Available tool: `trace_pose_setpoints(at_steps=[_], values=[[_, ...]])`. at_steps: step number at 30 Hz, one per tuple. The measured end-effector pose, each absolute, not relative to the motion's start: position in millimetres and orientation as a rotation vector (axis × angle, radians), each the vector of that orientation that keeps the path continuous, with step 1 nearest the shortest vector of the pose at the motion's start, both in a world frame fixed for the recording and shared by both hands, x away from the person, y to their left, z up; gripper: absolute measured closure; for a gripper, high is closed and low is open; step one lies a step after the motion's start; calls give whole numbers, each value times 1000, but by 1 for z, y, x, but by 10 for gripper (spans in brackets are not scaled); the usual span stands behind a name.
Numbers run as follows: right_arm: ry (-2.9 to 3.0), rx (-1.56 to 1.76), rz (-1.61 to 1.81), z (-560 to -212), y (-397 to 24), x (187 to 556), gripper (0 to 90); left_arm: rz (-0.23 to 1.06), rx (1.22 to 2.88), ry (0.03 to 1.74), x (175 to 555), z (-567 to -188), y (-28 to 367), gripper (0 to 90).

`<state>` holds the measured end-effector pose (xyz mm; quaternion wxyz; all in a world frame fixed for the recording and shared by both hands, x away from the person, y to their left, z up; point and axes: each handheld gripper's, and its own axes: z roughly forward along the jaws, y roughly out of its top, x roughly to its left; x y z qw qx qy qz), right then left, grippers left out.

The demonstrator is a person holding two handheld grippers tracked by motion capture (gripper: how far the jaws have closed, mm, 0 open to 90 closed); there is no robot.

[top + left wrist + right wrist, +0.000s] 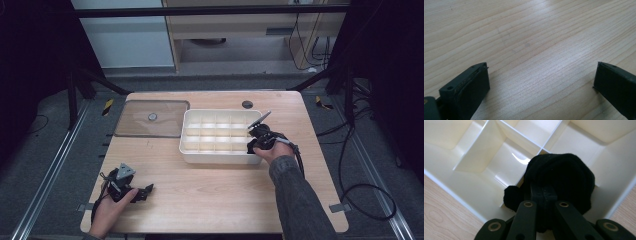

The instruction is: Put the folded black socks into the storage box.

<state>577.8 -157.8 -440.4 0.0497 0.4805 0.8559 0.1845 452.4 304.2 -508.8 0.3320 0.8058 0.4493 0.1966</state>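
Right tongs (pixel 544 195), clamped on a black cloth (pixel 564 177), sit at the white tray's (pixel 192 152) lower-right corner; left tongs (pixel 541 82) gape empty over bare desk (pixel 529 37), lower left.

We can read no text, label, brand, number or sign anywhere in these views. The light wooden table (pixel 210 195) carries only bare grain, the white plastic compartment box (pixel 192 155) has plain unmarked walls, and the clear flat lid (pixel 131 122) beside it shows a small round spot too tiny for us to read.
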Motion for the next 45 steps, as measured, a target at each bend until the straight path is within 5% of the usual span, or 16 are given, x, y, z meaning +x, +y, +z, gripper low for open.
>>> trace_pose_setpoints(at_steps=[45], values=[[2370,1363,882,-380,-194,553,900,514,2105,1175,453,-509,304,0]])
